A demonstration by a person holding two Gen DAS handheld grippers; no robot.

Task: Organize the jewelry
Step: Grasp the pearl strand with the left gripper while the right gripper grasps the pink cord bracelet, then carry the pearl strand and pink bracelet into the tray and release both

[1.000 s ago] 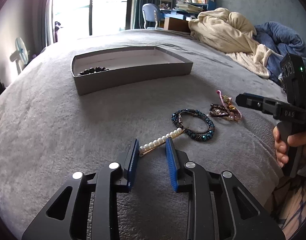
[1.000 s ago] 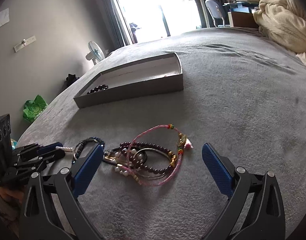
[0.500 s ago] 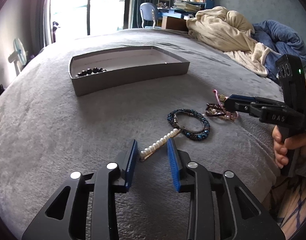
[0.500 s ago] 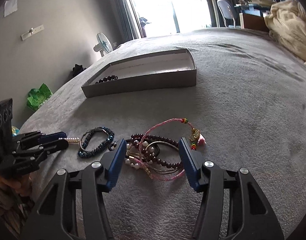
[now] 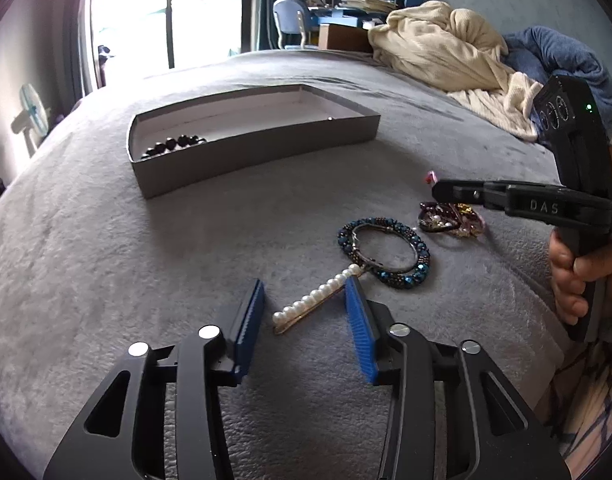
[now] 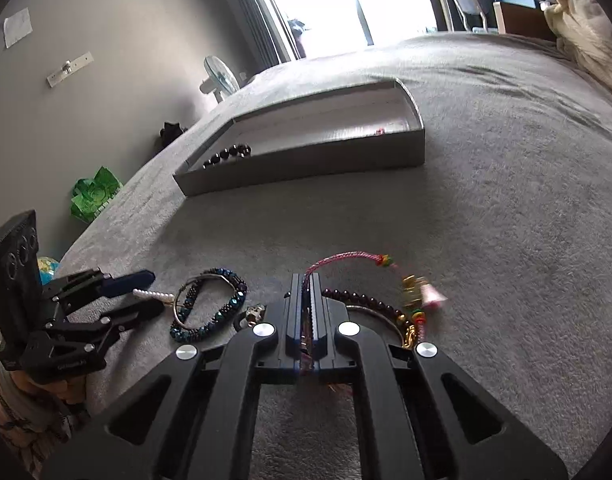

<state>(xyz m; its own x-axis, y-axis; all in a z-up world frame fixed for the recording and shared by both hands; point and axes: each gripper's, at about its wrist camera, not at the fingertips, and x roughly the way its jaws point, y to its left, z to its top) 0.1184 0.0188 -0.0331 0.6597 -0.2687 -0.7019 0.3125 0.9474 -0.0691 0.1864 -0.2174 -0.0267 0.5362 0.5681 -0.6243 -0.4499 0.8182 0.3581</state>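
The right gripper (image 6: 304, 312) lies low over the bed (image 6: 506, 208), level and pointing toward the far edge, its jaws pressed together on the pink cord bracelet (image 6: 346, 257) in the tangled pile of bracelets (image 5: 452, 220). The left gripper (image 5: 306, 320) is angled down at the bed, jaws spread to either side of the pearl hair clip (image 5: 318, 296), not touching it. The blue beaded bracelet (image 5: 386, 252) lies just beyond the clip. The gray tray (image 5: 265, 152), farther up the bed, holds a dark beaded bracelet (image 5: 173, 145).
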